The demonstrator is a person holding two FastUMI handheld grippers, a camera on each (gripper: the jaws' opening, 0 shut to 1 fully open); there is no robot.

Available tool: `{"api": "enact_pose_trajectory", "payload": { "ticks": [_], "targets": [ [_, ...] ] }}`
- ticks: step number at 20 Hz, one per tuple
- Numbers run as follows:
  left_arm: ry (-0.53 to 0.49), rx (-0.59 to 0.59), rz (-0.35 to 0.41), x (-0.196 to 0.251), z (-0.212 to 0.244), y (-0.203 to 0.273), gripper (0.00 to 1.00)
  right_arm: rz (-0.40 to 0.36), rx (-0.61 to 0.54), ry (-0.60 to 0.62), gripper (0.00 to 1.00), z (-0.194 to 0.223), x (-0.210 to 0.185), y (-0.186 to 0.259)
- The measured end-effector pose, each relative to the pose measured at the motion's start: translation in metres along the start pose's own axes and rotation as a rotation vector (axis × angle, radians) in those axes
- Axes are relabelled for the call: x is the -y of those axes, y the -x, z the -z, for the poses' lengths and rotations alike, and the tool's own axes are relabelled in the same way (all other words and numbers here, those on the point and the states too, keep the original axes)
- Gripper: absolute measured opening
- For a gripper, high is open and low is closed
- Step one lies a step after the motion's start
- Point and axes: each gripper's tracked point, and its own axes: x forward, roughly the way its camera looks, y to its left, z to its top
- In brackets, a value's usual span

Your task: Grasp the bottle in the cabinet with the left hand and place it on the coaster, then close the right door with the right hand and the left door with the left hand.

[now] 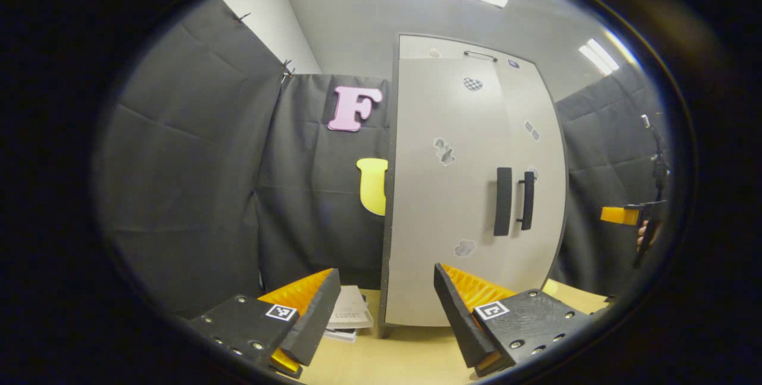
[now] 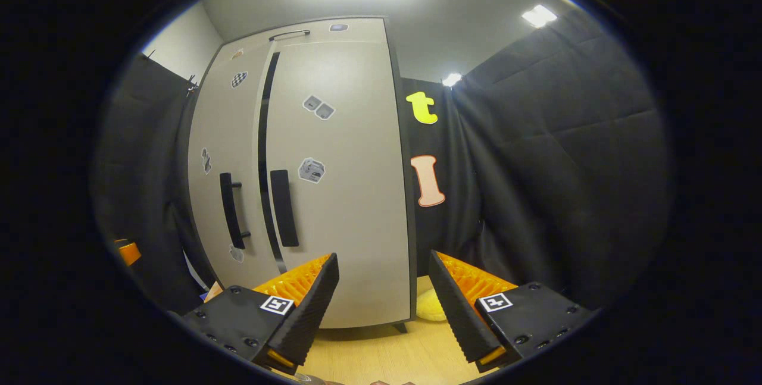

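Observation:
The pale grey cabinet (image 1: 452, 194) stands on the wooden table with both doors against its front, so its inside is hidden. Two dark vertical handles (image 1: 503, 200) sit side by side at the seam. My left gripper (image 1: 387, 271) is open and holds nothing, a short way in front of the left door's lower part. In the right gripper view the same cabinet (image 2: 345, 182) fills the left half, its right door's handle (image 2: 284, 206) beside the seam. My right gripper (image 2: 383, 255) is open and holds nothing, facing the cabinet's right edge. A pale yellow round thing (image 2: 431, 307) lies on the table there.
A stack of white papers (image 1: 351, 313) lies on the table to the left of the cabinet. The other gripper (image 1: 622, 215), held by a hand, hangs far right in the left gripper view. Black cloth walls close in on both sides. The wooden tabletop (image 2: 381, 349) runs under both grippers.

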Motion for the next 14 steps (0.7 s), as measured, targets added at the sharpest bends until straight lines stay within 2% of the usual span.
{"api": "enact_pose_trajectory", "payload": {
  "ticks": [2,3,4,6,7,9,14],
  "targets": [
    [0.0,0.006,-0.005,0.003,-0.001,0.001,0.92,-0.008,-0.008,0.003,0.97,0.002,-0.001,-0.002],
    [0.011,0.005,0.002,0.005,0.0,0.001,0.95,-0.005,-0.007,0.009,0.97,0.002,-0.001,-0.002],
    [0.017,-0.003,0.007,0.004,0.004,0.001,0.92,-0.004,-0.009,0.009,0.97,0.003,-0.001,-0.001],
    [0.012,0.0,-0.003,0.001,0.003,0.0,0.92,-0.019,-0.018,0.003,0.97,0.005,-0.004,0.0],
    [0.015,-0.001,0.0,0.001,0.003,-0.001,0.95,-0.018,-0.014,0.011,0.97,0.004,-0.003,0.002],
    [0.021,-0.009,0.003,0.001,0.008,-0.005,0.92,-0.012,-0.01,0.021,0.97,0.006,-0.001,0.003],
    [0.098,0.027,0.019,-0.012,0.005,0.001,0.92,-0.018,-0.054,0.052,0.97,0.01,-0.003,0.004]
  ]
}}
